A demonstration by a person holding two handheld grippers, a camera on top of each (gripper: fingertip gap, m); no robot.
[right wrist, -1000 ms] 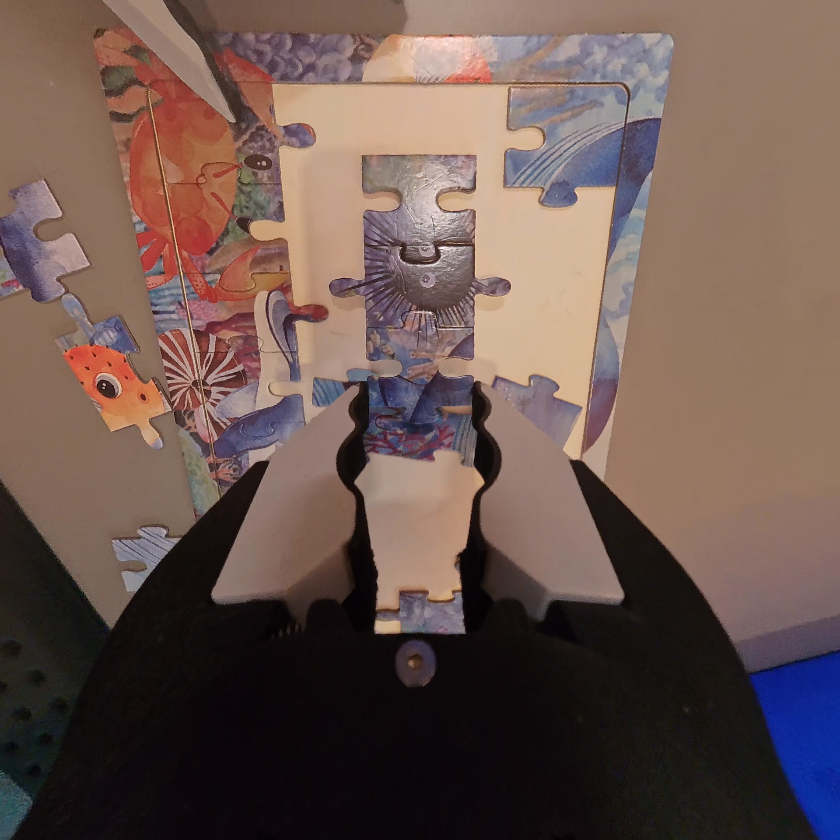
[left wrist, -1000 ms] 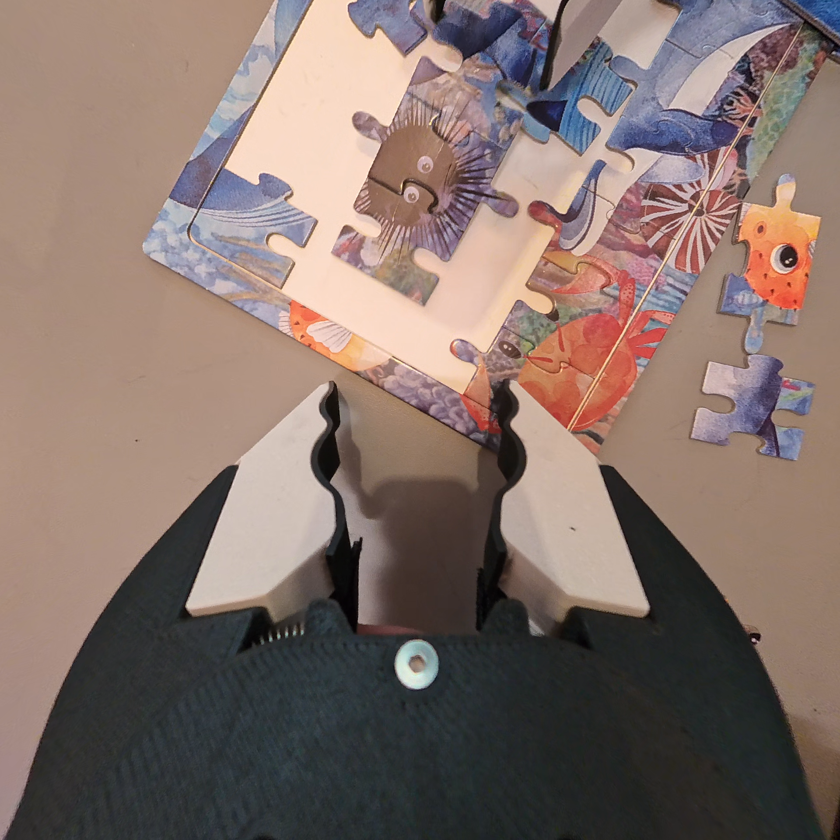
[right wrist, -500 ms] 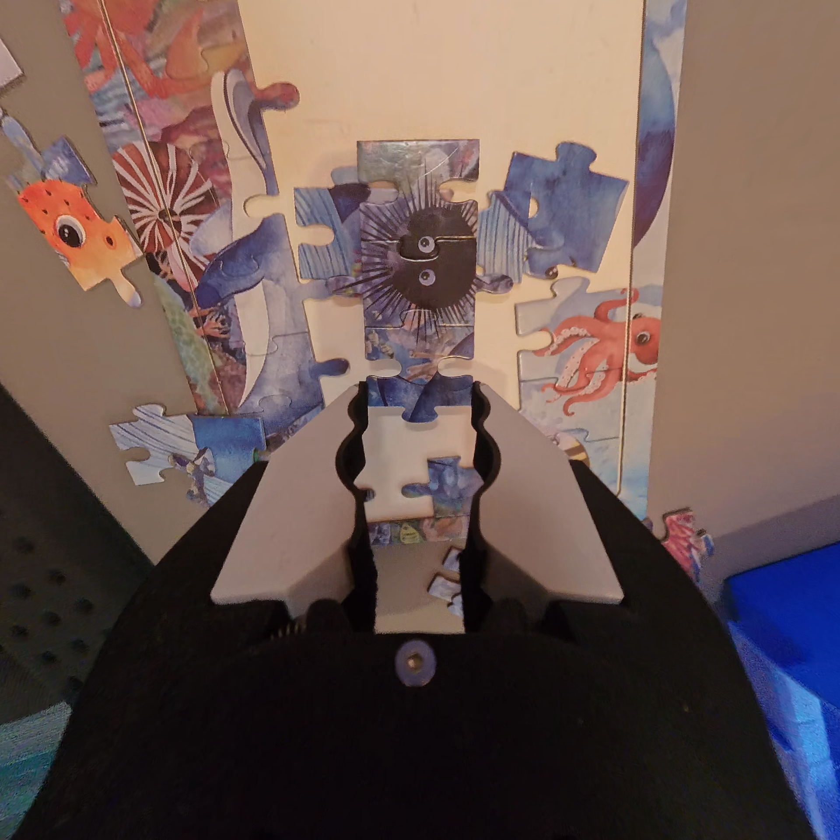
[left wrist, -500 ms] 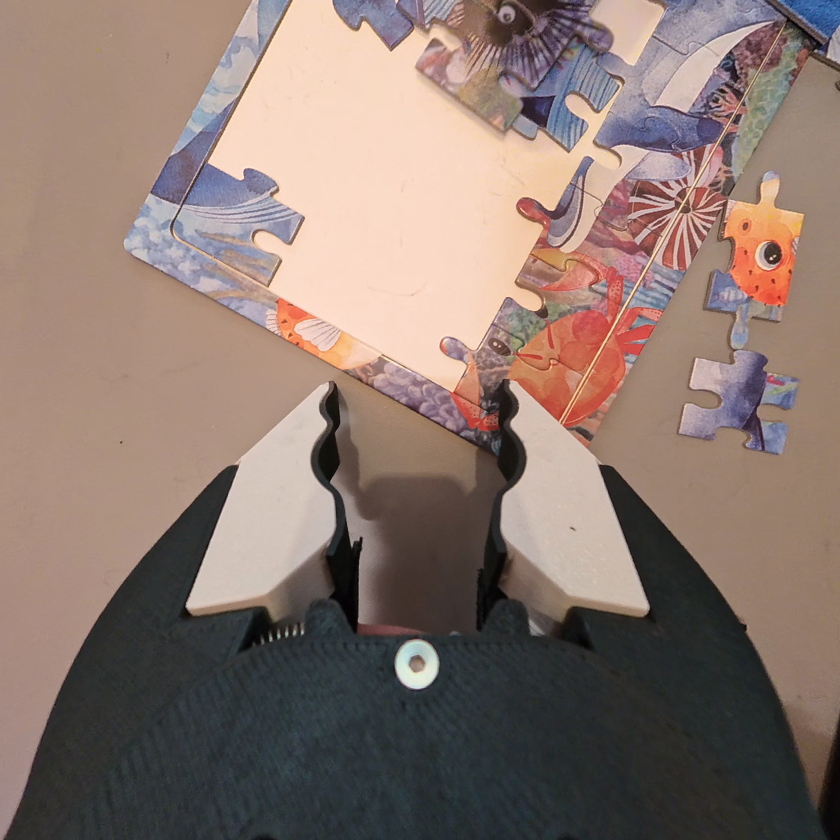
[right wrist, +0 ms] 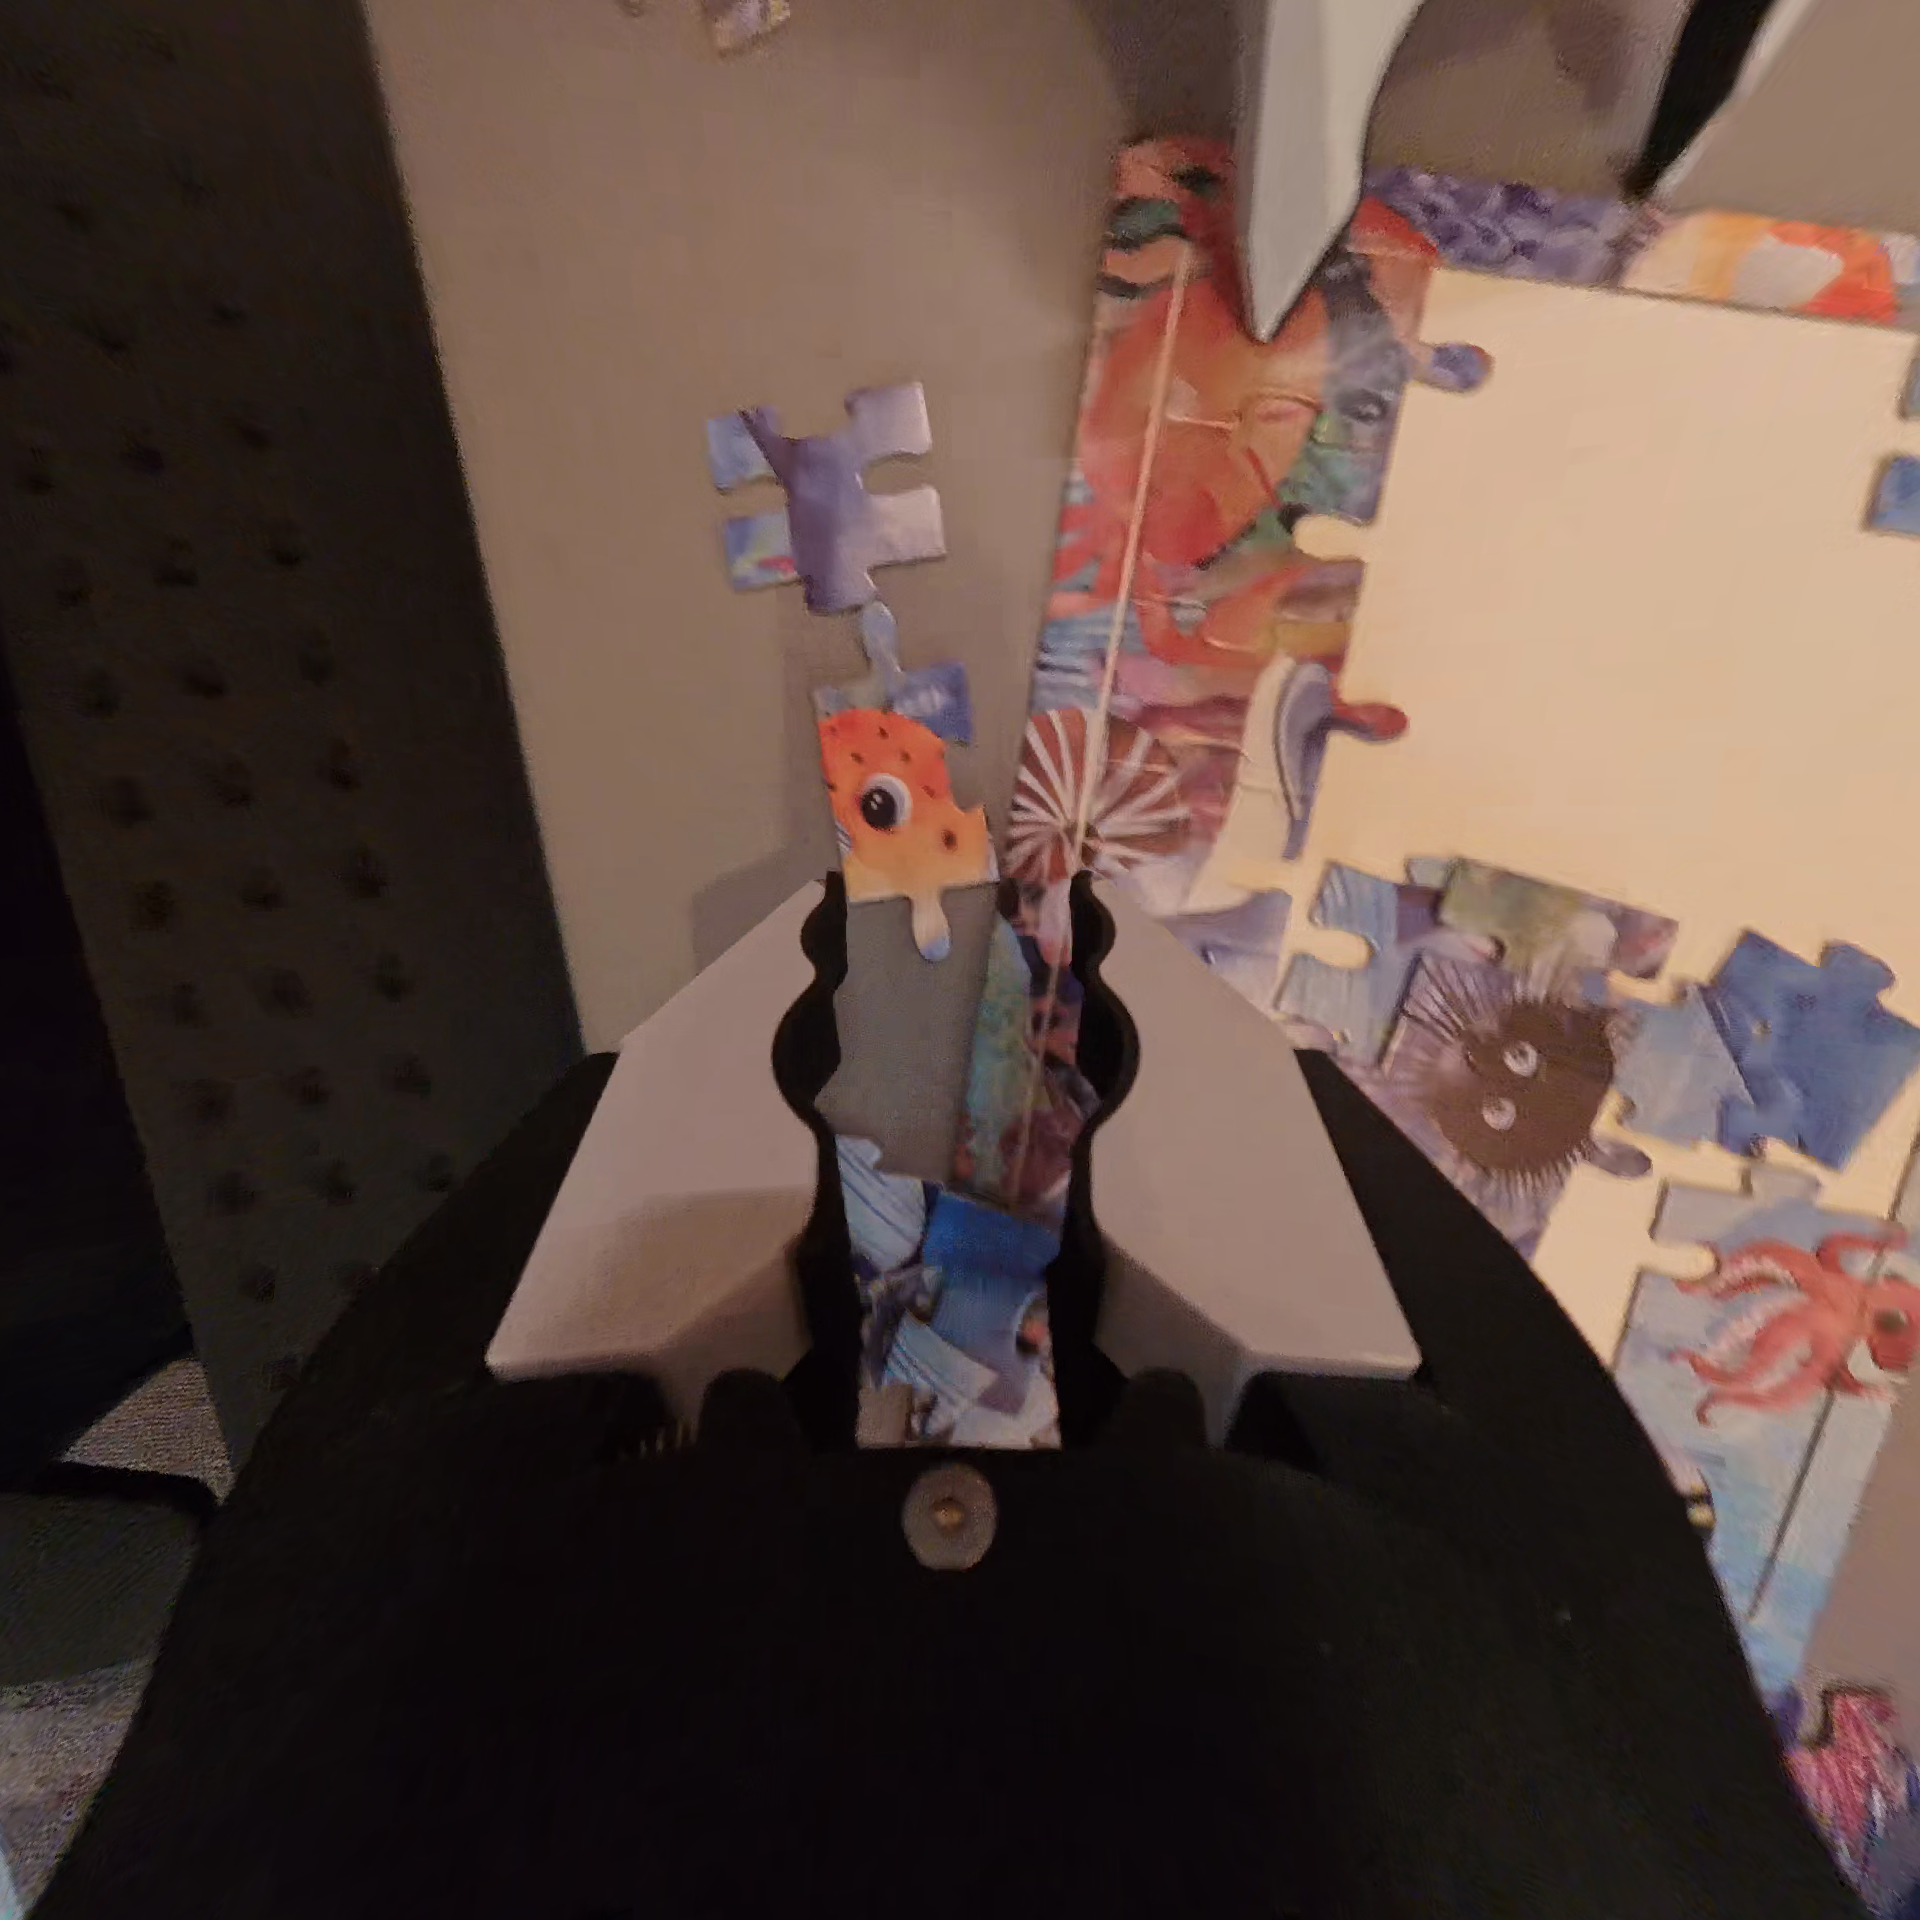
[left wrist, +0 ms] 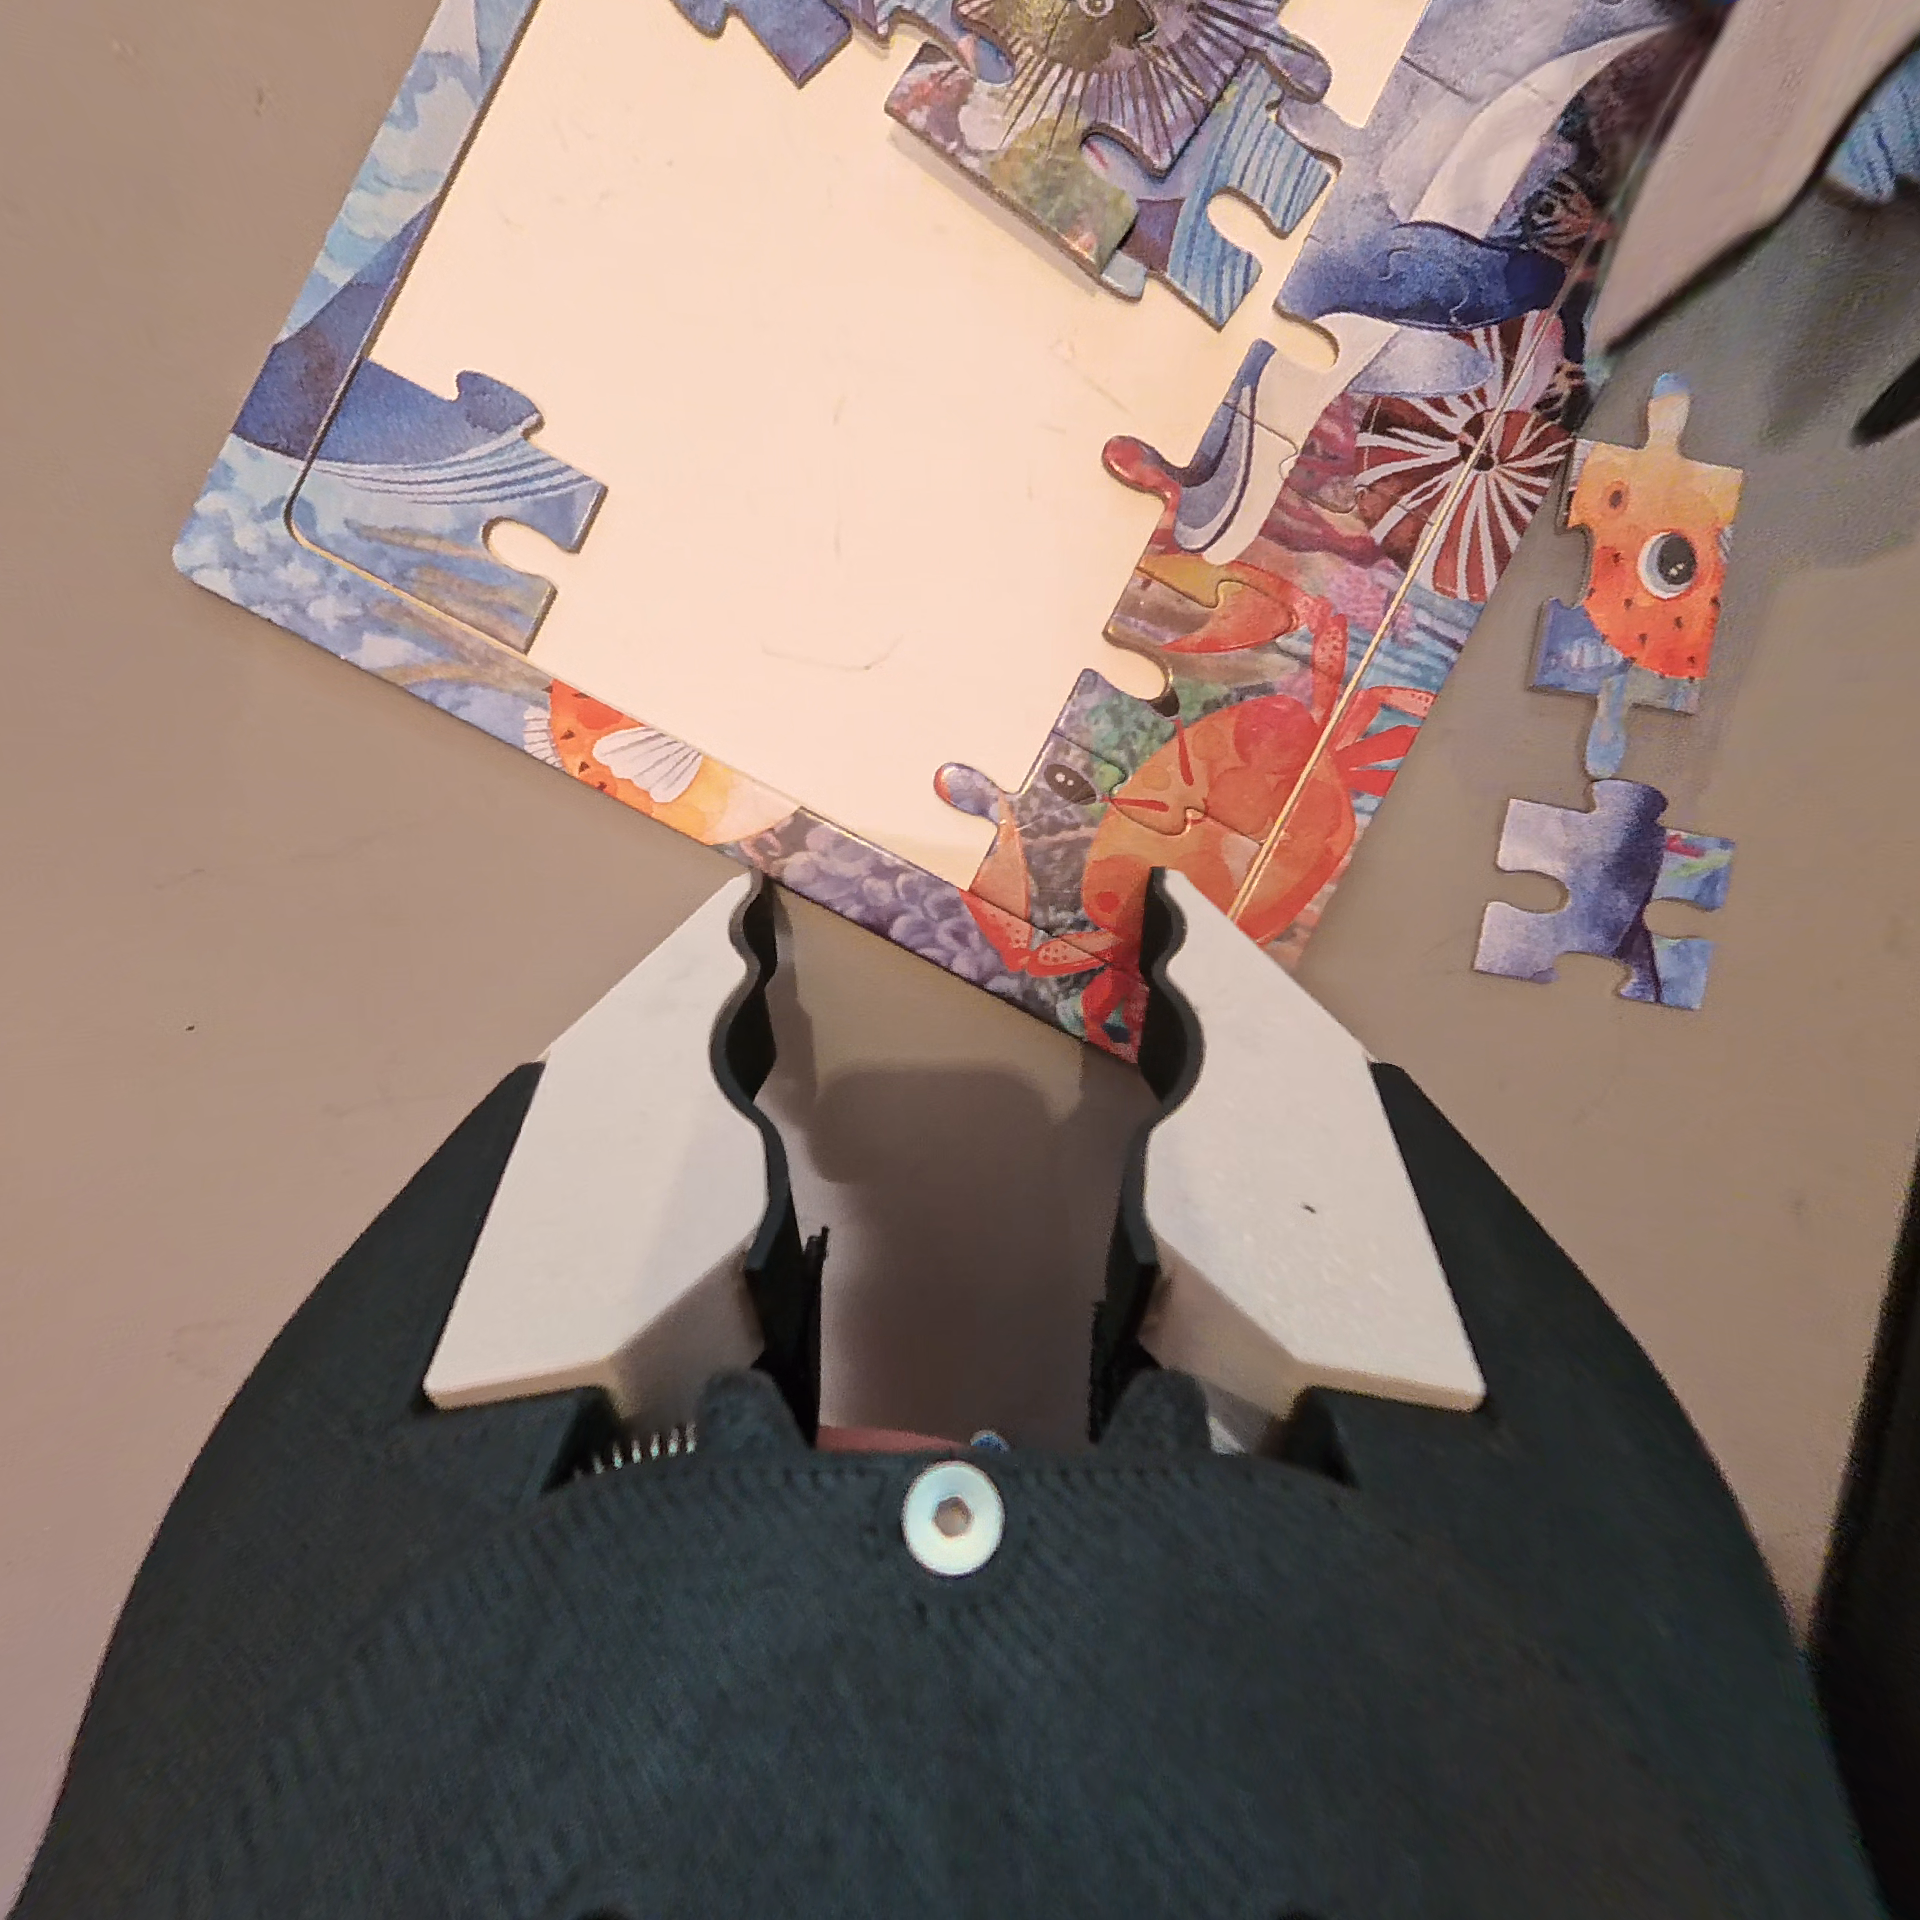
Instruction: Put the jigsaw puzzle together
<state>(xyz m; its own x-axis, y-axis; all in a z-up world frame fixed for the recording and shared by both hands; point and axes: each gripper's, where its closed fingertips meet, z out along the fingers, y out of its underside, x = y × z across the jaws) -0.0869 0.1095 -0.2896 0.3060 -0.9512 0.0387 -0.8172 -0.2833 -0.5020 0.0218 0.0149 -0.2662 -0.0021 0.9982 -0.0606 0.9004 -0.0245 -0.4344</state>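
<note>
The puzzle tray (left wrist: 831,468) lies on the tan table, its cream middle mostly bare and its crab side filled in. A joined cluster with a dark sea urchin (left wrist: 1091,62) lies loose at the tray's far end and also shows in the right wrist view (right wrist: 1496,1070). My left gripper (left wrist: 956,883) is open and empty over the tray's near crab corner. My right gripper (right wrist: 958,888) is open and empty, its tips just short of a loose orange fish piece (right wrist: 899,805). A loose blue piece (right wrist: 831,509) lies beyond it. Both pieces lie right of the tray in the left wrist view: the fish piece (left wrist: 1652,582) and the blue piece (left wrist: 1605,894).
An octopus piece (right wrist: 1787,1320) sits in the tray. Another blue piece (right wrist: 966,1278) lies under my right gripper. A dark perforated mat (right wrist: 208,623) borders the table on the left. The left gripper's white finger (right wrist: 1299,156) shows at the top. A pink piece (right wrist: 1860,1766) lies at the lower right. The right tips stand about 8 centimeters off the loose blue piece (right wrist: 831,509). It turns up in the left wrist view (left wrist: 1616,871) as well.
The urchin cluster slid across the tray with my right gripper. The right gripper then left it and swung over to the loose orange fish piece. My left gripper barely moved.
</note>
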